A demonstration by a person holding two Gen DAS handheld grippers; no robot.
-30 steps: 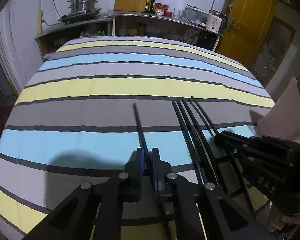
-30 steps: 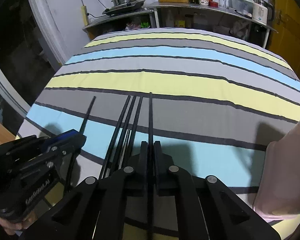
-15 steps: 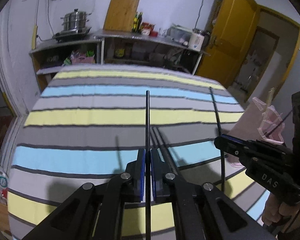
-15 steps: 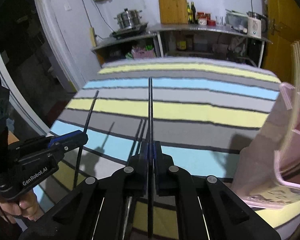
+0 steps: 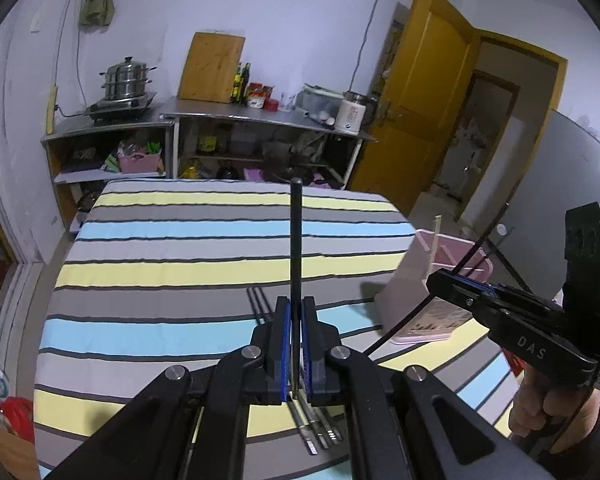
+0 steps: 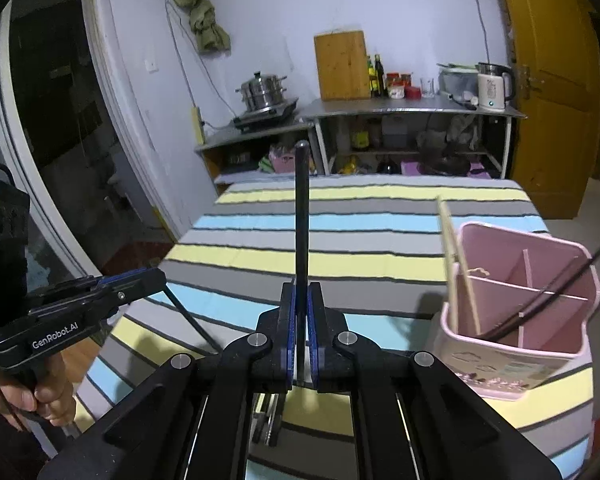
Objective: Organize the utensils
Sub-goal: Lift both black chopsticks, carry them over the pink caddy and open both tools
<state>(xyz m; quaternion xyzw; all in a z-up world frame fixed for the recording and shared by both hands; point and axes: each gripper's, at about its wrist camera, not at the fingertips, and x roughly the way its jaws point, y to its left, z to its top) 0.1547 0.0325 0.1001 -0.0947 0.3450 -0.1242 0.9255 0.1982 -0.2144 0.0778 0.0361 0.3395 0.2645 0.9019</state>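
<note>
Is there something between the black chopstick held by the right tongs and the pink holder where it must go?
Nothing visible blocks it. The right tongs hold a black chopstick to the left of the pink holder, whose top is open. Inside lean a wooden stick and black chopsticks.

Matt black chopstick (image 5: pixel 296 240), smooth pink plastic holder (image 6: pixel 516 348), striped cloth tablecloth (image 5: pixel 180 272).

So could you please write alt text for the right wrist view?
The right tool is shut on a black chopstick pointing forward over a striped tablecloth. A pink divided holder stands to the right; the left tool holds another chopstick.
</note>
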